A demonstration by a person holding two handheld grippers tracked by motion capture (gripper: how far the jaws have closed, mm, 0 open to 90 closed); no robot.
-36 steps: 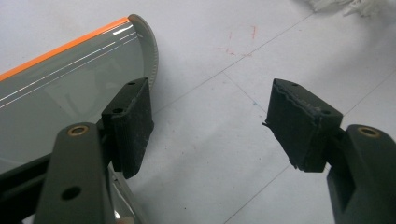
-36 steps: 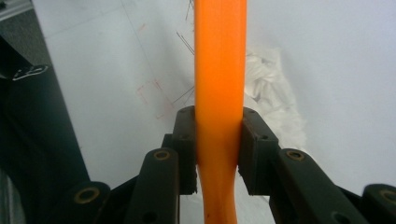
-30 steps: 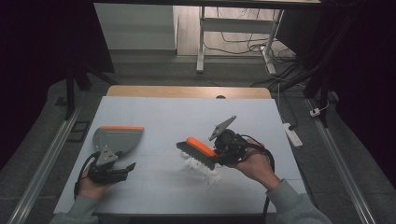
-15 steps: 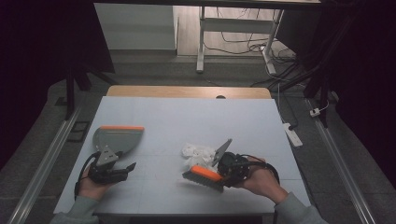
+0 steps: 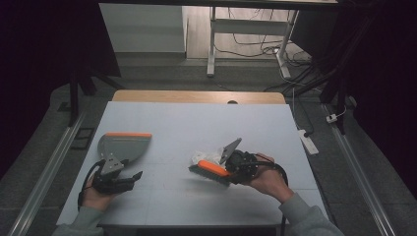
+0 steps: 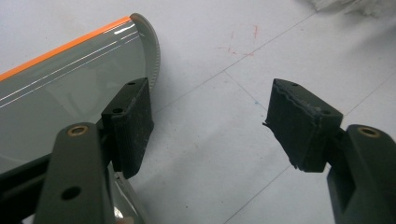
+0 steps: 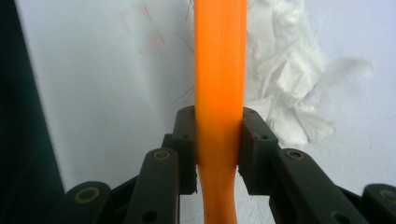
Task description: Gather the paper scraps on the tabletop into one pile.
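A grey dustpan (image 5: 123,145) with an orange front lip lies on the white table's left side. My left gripper (image 5: 134,175) rests just near of it, open, with bare table between its jaws; in the left gripper view the dustpan (image 6: 70,84) lies behind the left jaw of that gripper (image 6: 210,121). My right gripper (image 5: 227,166) is shut on the handle of an orange brush (image 5: 209,168), whose head sits against the near side of a small heap of white paper scraps (image 5: 200,157). The right gripper view shows the gripper (image 7: 218,140) clamping the brush handle (image 7: 219,70), with the scraps (image 7: 285,88) beside it.
The white table (image 5: 196,123) has a wooden strip (image 5: 196,97) along its far edge. On the floor to the right lies a white power strip (image 5: 308,140). A metal desk frame (image 5: 211,44) and loose cables stand beyond the table.
The right gripper carried the brush over the scraps to their near side, then moved it back against them. The left gripper and dustpan have not moved.
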